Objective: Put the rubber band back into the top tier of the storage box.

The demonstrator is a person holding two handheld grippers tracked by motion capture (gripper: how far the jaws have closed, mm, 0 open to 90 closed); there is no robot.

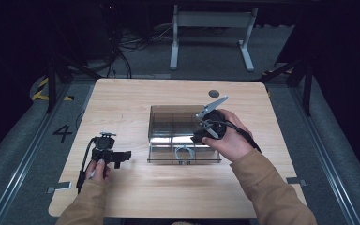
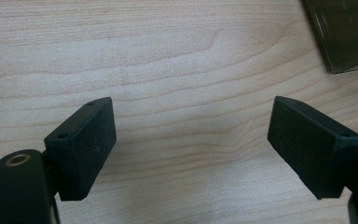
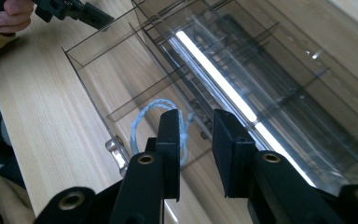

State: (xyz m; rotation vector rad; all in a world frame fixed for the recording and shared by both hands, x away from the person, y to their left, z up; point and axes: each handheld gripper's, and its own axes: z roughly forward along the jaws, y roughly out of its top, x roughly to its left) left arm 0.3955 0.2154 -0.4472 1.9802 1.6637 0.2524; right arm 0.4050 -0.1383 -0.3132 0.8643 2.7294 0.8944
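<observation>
Inside the clear drawer (image 3: 93, 100) lies a pale blue, looped cord (image 3: 144, 122)

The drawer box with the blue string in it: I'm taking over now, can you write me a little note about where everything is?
Left hand-held gripper: open, holding nothing, resting on the table left of the drawer box.
Right hand-held gripper: partly open, nothing between its jaws, held over the pulled-out drawer.
Blue string: lying loose in the drawer's front part.
Done: the string looks placed in the drawer.
Left: probably pushing the drawer shut.
</observation>
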